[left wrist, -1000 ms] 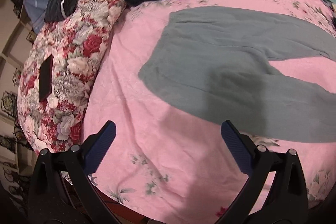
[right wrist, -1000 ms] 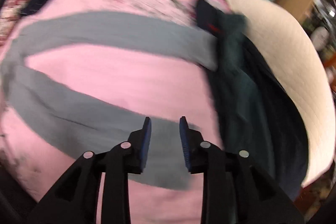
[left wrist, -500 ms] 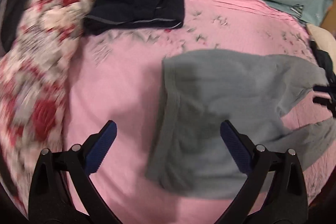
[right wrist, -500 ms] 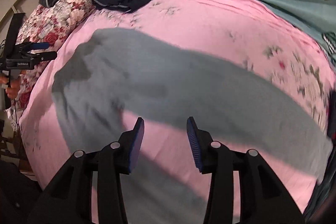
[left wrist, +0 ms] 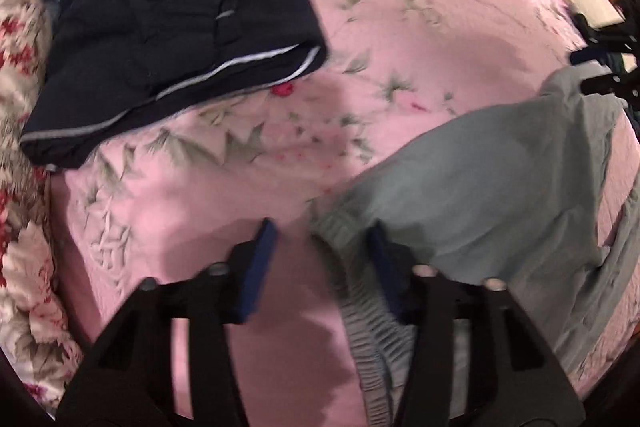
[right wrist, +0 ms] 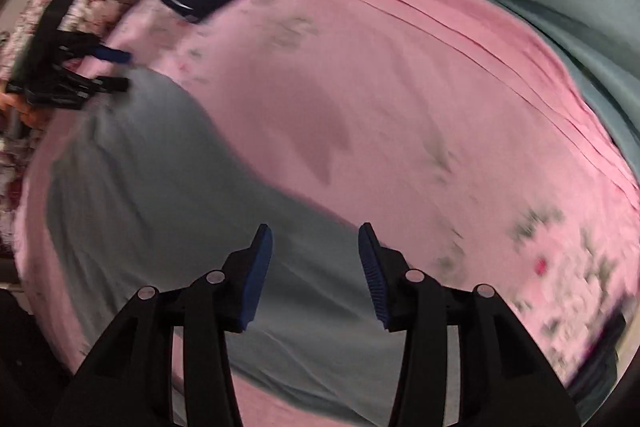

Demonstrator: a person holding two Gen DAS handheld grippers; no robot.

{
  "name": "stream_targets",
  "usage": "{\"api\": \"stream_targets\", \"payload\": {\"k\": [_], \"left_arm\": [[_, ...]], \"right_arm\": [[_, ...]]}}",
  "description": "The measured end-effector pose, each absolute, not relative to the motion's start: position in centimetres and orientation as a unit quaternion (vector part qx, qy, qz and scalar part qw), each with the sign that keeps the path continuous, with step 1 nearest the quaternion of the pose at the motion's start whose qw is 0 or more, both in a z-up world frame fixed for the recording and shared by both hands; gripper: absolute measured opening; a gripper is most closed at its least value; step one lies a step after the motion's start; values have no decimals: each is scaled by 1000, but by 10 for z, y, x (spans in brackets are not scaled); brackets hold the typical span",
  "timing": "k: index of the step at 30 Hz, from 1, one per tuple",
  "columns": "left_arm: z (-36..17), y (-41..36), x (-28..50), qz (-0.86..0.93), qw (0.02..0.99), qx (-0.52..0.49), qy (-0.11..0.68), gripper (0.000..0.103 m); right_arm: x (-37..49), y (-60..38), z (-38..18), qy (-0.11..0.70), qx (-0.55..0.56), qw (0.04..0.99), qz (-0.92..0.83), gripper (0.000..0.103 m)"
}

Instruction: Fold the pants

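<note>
L gripper (left wrist: 320, 247) fingers spread, straddling elastic waistband of grey pants (left wrist: 500, 179) on pink bedsheet (left wrist: 420, 27); R gripper (right wrist: 316, 259) fingers spread over a pant leg, nothing pinched; risk: L grabs sheet w/ waistband, or only top layer, so fold skews.

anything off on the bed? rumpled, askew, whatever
Mostly normal. The grey pants lie rumpled on the pink bedspread, with the elastic waistband bunched between the open left gripper's fingers. The folded dark garment near the floral quilt looks tidy.
</note>
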State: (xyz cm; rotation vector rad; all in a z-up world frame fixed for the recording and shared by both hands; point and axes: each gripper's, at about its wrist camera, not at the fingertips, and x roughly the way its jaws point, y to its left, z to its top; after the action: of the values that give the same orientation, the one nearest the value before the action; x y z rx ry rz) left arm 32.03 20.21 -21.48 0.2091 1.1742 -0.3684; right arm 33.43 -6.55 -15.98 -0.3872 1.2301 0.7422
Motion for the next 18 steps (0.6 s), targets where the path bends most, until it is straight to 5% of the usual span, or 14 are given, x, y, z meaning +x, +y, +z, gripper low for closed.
{"api": "stream_targets", "payload": {"k": [1, 8, 9, 11, 18], "left_arm": [[-214, 201, 319, -179, 811, 97, 548, 25], [-206, 218, 305, -154, 839, 65, 518, 18], [-204, 222, 305, -148, 842, 59, 515, 18], [-204, 233, 303, -142, 845, 40, 514, 18], [-205, 255, 310, -107, 849, 21, 517, 22]], "right_arm": [[334, -54, -158, 555, -170, 732, 356, 46], [336, 48, -181, 536, -222, 695, 424, 42], [336, 57, -189, 539, -243, 688, 420, 21], [337, 67, -195, 536, -267, 684, 417, 3], [363, 77, -186, 509, -242, 724, 397, 5]]}}
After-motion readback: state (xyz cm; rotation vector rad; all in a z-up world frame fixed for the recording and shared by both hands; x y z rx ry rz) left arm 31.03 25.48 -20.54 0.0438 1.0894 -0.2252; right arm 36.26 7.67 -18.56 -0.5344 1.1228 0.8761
